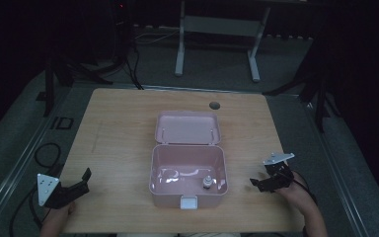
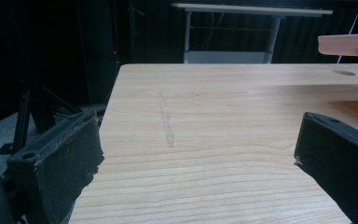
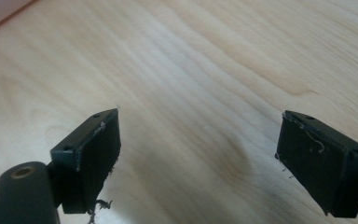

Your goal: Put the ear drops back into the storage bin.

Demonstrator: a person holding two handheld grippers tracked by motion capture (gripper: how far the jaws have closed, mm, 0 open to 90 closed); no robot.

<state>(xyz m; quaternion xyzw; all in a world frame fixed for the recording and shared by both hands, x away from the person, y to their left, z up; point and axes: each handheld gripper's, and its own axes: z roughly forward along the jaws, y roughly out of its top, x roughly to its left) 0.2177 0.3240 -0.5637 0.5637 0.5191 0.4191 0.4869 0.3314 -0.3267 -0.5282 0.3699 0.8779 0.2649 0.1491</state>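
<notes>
A pink plastic box (image 1: 187, 170) stands in the middle of the wooden table (image 1: 118, 133) with its lid (image 1: 188, 128) swung open and back. A small grey bottle-like object (image 1: 207, 183) stands inside it near the front right corner. My left gripper (image 1: 79, 185) rests near the table's front left corner, open, nothing between its jaws. My right gripper (image 1: 262, 178) hovers to the right of the box, also open and empty. In the left gripper view the lid's edge (image 2: 347, 44) shows at the far right. The right gripper (image 3: 198, 158) looks down on bare wood.
A round cable hole (image 1: 214, 105) lies behind the box near the table's back edge. Black cables (image 1: 47, 154) coil on the floor at the left. A white table frame (image 1: 217, 37) stands beyond the table. A faint scratch (image 2: 167, 123) marks the wood.
</notes>
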